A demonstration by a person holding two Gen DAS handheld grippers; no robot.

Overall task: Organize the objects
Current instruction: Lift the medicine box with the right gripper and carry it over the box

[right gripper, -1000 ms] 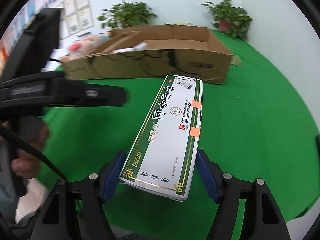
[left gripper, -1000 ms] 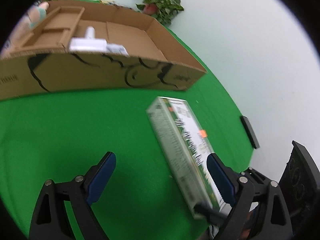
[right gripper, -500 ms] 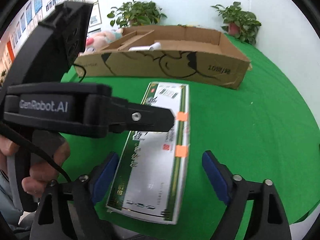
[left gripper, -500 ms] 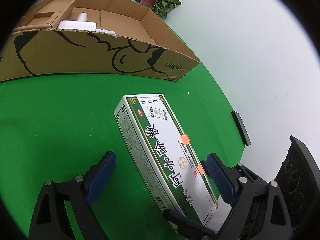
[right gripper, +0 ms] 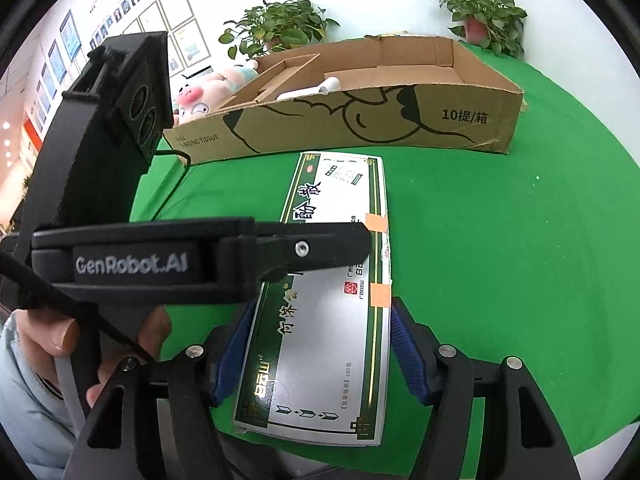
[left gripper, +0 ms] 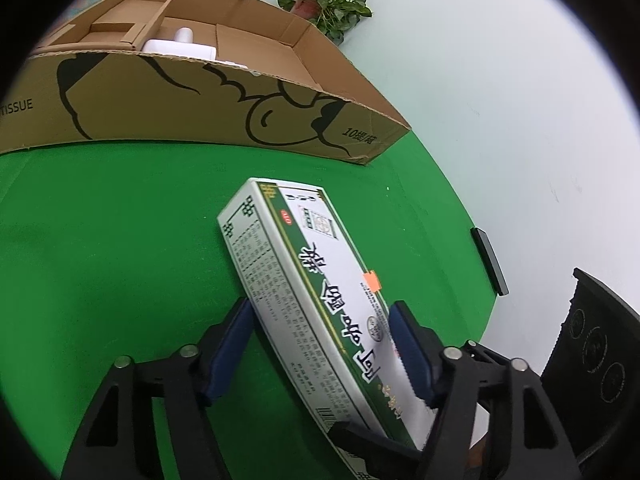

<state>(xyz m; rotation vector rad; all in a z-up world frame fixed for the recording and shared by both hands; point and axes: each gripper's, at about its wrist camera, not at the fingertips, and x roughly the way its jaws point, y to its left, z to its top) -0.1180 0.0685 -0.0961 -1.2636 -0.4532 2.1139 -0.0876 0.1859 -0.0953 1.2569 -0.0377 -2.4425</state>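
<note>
while jaws closing: box [left gripper: 316, 292] btwn both

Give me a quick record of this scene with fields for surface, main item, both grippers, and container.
surface: green table cloth
main item: long white-and-green medicine box, lying flat
left hand-held gripper: jaws closing, box between them
right hand-held gripper: jaws closing, box's near end between them
container: open cardboard box behind it, a white item inside

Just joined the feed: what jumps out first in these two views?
A long white-and-green box lies on the green table, between the closing jaws of both the left tool and right tool. Behind it sits an open cardboard box with a white bottle inside.
</note>
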